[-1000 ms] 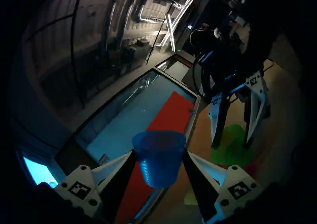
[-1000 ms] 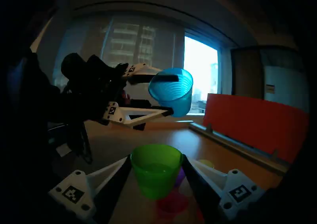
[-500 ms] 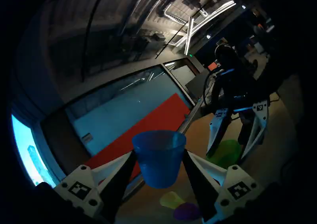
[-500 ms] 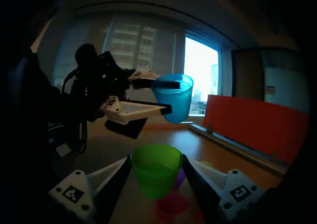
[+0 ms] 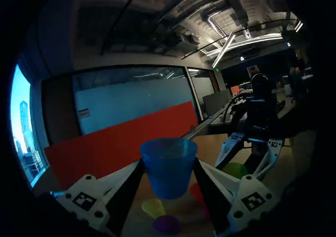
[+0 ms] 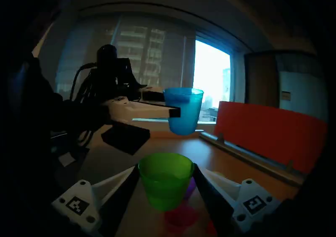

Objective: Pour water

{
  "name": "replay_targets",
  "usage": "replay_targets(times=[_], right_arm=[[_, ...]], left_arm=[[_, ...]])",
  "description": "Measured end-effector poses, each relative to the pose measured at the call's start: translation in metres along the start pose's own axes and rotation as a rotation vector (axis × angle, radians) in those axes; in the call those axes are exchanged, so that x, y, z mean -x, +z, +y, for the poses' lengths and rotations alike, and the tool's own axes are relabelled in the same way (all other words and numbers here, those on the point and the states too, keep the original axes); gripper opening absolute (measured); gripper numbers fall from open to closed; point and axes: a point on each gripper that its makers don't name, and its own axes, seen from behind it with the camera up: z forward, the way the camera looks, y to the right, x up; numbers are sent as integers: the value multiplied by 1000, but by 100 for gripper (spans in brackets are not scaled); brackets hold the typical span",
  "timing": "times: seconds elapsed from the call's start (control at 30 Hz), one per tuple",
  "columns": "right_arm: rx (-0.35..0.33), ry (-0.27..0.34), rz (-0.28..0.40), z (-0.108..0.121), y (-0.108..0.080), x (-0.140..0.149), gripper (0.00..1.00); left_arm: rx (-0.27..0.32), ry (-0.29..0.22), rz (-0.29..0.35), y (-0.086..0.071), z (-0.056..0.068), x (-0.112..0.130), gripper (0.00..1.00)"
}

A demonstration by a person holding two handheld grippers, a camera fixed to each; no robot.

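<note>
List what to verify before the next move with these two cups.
1. Jaws of the left gripper pressed on the blue cup: ok.
2. The blue cup upright, rim level: ok.
3. Jaws of the right gripper pressed on the green cup: ok.
4. The green cup upright: ok.
5. Water level in either cup: cannot tell.
6. Free set-down spot on the table: not ok; a yellow cup and a purple cup lie just ahead of the left gripper.
</note>
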Motion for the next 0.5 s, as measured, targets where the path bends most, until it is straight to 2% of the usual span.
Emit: replay_targets(times=[0.27,0.4,0.5], right_arm=[[2,3,9,-1,0,-2,92],[5,8,11,1,-1,-2,92],[5,11,11,1,-1,-3,92]], left_arm=[[23,-164,3,3,1,-1,82],[25,-208,5,3,0,-2,82],[34,-218,-2,2,2,1,82]])
